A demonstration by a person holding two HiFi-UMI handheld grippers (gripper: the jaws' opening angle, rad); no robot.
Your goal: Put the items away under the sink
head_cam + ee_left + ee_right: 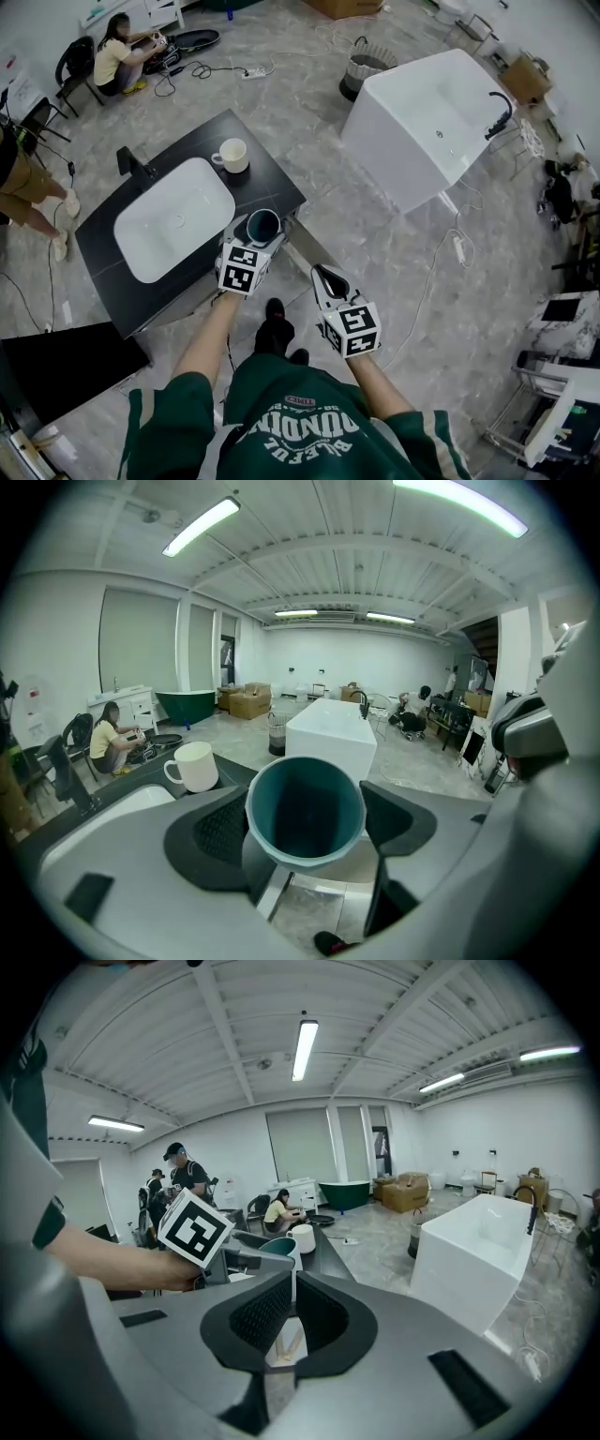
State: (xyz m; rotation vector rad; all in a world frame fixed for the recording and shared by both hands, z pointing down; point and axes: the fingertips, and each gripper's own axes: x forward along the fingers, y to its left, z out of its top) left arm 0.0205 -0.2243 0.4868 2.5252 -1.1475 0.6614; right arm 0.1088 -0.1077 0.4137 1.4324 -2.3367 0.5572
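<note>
The left gripper (305, 829) clamps the teal cup (263, 226) between its fingers, mouth facing back along them. The right gripper (292, 1290) is pinched together on nothing. The carry seems begun; next, lower the cup toward the under-sink cabinet, while the white mug (232, 155) waits beyond the fingertips

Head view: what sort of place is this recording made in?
Probably a bathroom-fixture showroom or test space, not a home: a black sink vanity stands alone on open floor, a white bathtub sits loose nearby, and power cables trail across the floor.
</note>
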